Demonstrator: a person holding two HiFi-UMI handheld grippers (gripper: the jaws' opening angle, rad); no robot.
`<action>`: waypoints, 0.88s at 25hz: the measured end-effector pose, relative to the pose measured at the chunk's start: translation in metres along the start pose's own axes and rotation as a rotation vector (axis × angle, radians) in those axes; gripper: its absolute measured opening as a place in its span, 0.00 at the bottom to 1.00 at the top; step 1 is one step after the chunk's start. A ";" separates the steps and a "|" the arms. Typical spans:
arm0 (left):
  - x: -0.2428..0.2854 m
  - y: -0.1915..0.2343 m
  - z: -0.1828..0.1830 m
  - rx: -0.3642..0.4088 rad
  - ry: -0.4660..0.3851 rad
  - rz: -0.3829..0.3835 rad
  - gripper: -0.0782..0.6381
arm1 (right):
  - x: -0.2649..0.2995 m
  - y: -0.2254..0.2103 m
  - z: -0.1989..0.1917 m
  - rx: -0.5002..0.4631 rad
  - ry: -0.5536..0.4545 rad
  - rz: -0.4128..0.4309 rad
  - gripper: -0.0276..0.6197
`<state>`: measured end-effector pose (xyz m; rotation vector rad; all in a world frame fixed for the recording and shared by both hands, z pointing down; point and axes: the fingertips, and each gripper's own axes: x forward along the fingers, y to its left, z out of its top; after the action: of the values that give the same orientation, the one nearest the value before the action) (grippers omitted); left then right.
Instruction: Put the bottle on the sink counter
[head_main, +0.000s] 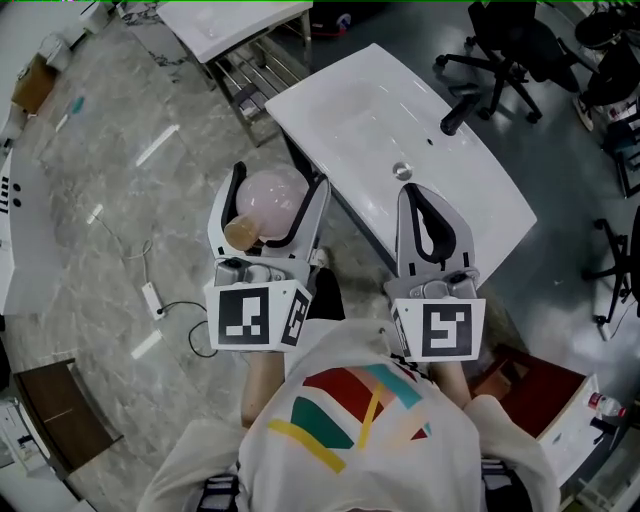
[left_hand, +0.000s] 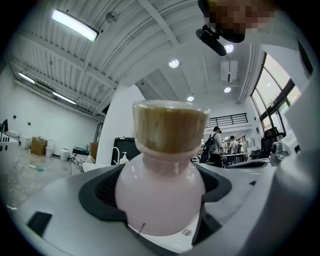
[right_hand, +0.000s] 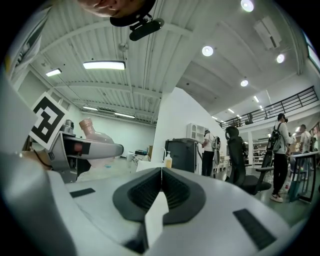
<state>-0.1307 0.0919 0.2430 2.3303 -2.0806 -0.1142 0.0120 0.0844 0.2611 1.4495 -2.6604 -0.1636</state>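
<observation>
A round pink bottle (head_main: 272, 197) with a tan cork stopper (head_main: 240, 233) is clamped in my left gripper (head_main: 280, 178), held over the floor just left of the sink counter (head_main: 350, 110). In the left gripper view the bottle (left_hand: 160, 195) fills the space between the jaws, cork (left_hand: 170, 125) pointing up. My right gripper (head_main: 411, 190) is shut with nothing in it, and its tips reach over the near edge of the white counter, close to the drain (head_main: 402, 172). In the right gripper view the jaws (right_hand: 161, 172) meet, and the held bottle (right_hand: 95, 132) shows at the left.
A black faucet (head_main: 455, 115) stands at the counter's far side. Black office chairs (head_main: 510, 50) stand at the upper right. A second white tabletop (head_main: 235, 20) is at the top. A cable and power strip (head_main: 152, 297) lie on the floor at the left. A red box (head_main: 530, 385) sits at the lower right.
</observation>
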 end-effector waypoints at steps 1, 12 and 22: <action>0.011 0.007 0.003 0.002 -0.001 -0.008 0.67 | 0.012 -0.002 0.003 0.000 -0.001 -0.010 0.06; 0.123 0.081 0.031 0.030 -0.011 -0.151 0.67 | 0.139 -0.011 0.037 0.012 -0.013 -0.127 0.06; 0.174 0.087 0.022 0.028 0.005 -0.241 0.67 | 0.179 -0.028 0.045 0.008 -0.007 -0.200 0.06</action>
<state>-0.1991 -0.0904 0.2190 2.5862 -1.8016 -0.0819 -0.0680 -0.0790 0.2203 1.7191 -2.5198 -0.1754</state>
